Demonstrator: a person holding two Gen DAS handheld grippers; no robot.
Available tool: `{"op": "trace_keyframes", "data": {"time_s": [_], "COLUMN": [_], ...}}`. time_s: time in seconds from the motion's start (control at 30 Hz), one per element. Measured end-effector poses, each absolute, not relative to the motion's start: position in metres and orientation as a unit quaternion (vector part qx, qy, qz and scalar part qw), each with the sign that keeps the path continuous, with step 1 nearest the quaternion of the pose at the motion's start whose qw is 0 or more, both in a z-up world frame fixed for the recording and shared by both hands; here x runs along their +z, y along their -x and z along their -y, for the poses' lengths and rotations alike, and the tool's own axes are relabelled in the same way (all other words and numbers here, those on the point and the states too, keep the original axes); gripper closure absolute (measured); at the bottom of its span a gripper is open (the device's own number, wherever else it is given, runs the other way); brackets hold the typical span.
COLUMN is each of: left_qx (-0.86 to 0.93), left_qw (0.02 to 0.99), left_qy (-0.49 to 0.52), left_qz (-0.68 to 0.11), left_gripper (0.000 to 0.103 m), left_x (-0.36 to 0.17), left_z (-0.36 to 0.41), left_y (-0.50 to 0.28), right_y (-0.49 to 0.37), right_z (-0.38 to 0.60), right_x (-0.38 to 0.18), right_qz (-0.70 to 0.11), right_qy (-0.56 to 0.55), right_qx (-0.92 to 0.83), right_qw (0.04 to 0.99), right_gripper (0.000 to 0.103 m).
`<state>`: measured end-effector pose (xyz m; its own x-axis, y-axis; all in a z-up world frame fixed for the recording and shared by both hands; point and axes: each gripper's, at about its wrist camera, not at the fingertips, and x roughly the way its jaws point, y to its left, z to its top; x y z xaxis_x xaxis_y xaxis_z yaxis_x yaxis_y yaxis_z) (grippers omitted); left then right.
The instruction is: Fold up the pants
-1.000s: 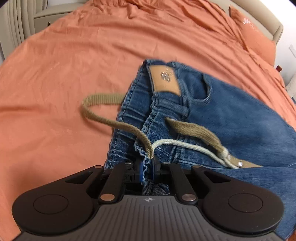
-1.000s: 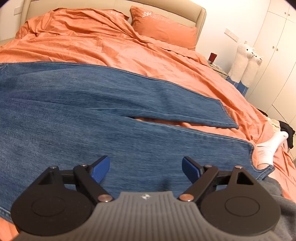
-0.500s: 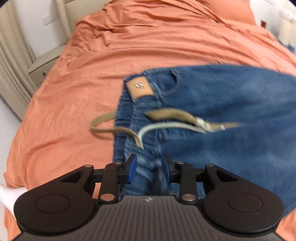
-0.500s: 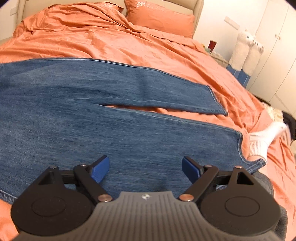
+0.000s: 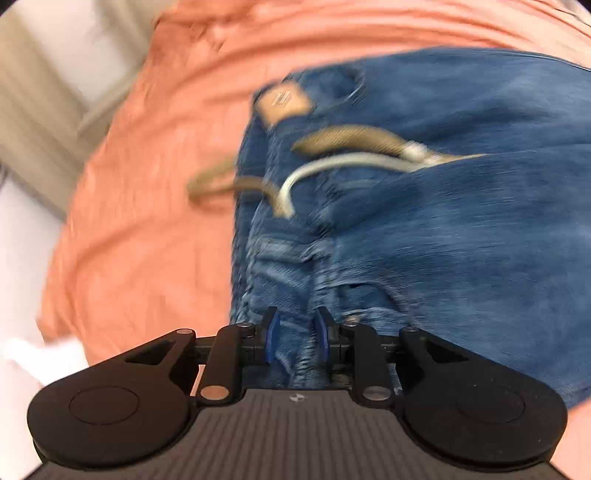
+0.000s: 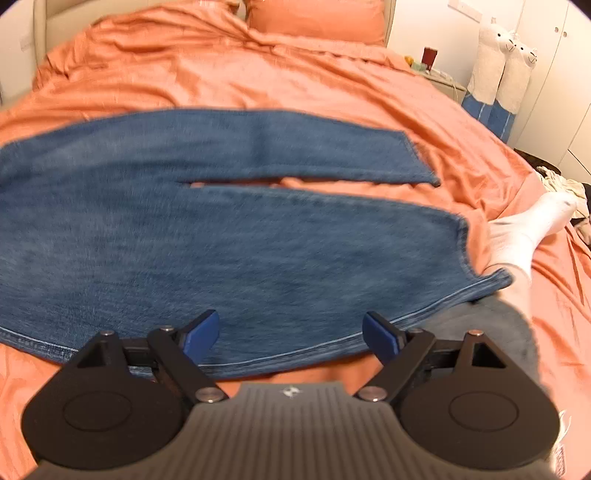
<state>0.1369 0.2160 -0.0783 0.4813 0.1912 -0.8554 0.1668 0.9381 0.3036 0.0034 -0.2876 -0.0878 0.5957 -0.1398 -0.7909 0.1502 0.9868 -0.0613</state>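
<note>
Orange bedsheet [image 6: 258, 74] under everything; jeans [image 6: 258, 258] lie flat across it, legs spread slightly apart. My left gripper [image 5: 295, 334] sits over the waistband, fingers narrowly parted, nothing clamped. My right gripper [image 6: 291, 332] gapes wide above the near leg.

The bed [image 6: 332, 96] carries a wrinkled orange sheet. An orange pillow [image 6: 317, 18] lies at its far end, against the headboard. The blue jeans [image 6: 229, 251] lie flat across the near half, legs extending right with a narrow gap between them. A leg in a white sock [image 6: 524, 229] rests on the right side, beside the hems.
</note>
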Motion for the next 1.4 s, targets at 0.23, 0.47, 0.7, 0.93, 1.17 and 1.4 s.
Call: {"op": "trace_keyframes", "data": {"time_s": [0.23,0.47,0.7,0.93,1.17,1.4], "left_qx": [-0.097,-0.189,-0.201,-0.188,-0.183,-0.175], "left_qw": [0.837,0.773,0.729,0.721,0.727,0.729], "left_qy": [-0.269,-0.410,-0.495,-0.523,-0.516,-0.513], "left_qz": [-0.466,-0.445,-0.428,-0.415,-0.415,-0.419], "left_gripper": [0.066,0.049,0.039,0.035,0.032,0.032], "left_x": [-0.048,-0.085,-0.127,-0.143,-0.140,-0.134], "left_z": [-0.176,-0.131,-0.114,-0.115,-0.119,-0.122], "left_y": [-0.097,-0.054,-0.041,-0.036,-0.040,-0.032], "right_y": [0.006,-0.012,-0.022,-0.040,-0.053,-0.054], "right_z": [0.352,0.386,0.377,0.368,0.368,0.365], "right_x": [-0.048,-0.063,-0.095,-0.121,-0.102,-0.131], "right_qz": [-0.422,-0.507,-0.539,-0.551,-0.560,-0.579], "right_qy": [0.086,0.240,0.363,0.425,0.425,0.473], "right_qx": [-0.054,0.008,0.079,0.120,0.139,0.174], "right_qw": [0.901,0.828,0.756,0.709,0.698,0.641], "right_gripper": [0.022,0.058,0.063,0.069,0.075,0.085]}}
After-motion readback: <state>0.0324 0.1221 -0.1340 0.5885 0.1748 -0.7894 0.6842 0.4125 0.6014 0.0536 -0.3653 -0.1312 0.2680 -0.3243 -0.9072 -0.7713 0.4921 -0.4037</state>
